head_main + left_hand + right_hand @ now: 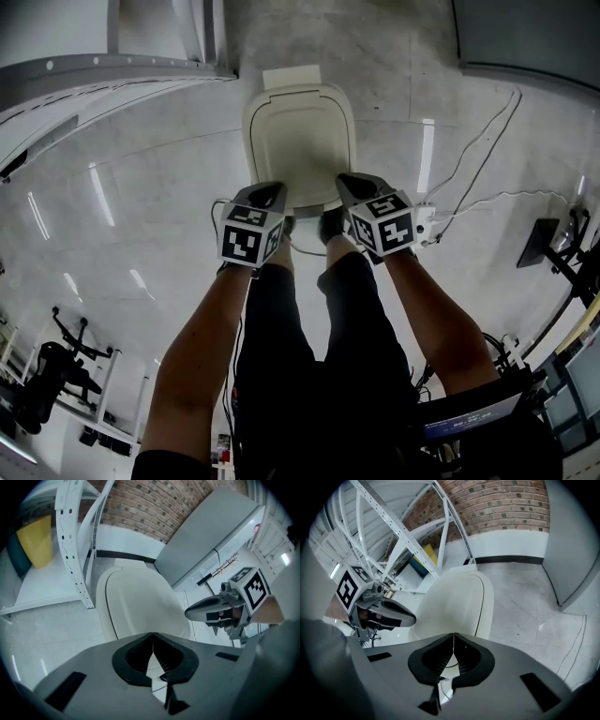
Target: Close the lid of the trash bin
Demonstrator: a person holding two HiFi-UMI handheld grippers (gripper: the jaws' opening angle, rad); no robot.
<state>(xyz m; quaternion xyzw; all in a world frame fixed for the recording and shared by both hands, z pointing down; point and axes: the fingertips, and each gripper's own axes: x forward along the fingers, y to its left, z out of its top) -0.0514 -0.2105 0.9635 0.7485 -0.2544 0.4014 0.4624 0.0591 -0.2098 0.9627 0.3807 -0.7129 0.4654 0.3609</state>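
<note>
The trash bin (251,131) stands on the floor (141,187), just in front of the person's feet. Its cream lid (302,145) seems to lie flat on the rim, and I can see no gap from any view, so I judge that the closing is almost or fully done. The left tongs (272,189) and the right tongs (349,180) hang side by side above the near edge of the lid. Whether they touch it, I cannot tell. Each gripper view shows its tongs pressed together at the tips, with nothing between them. To finish well, I would push with both closed tips at the same time on the near edge, straight down and gently, because the bin looks light and the shiny floor may let it slide toward the brick wall (140,508). An uneven push could leave one corner raised. The white cable (478,150) lies at the right, apart from the bin.
</note>
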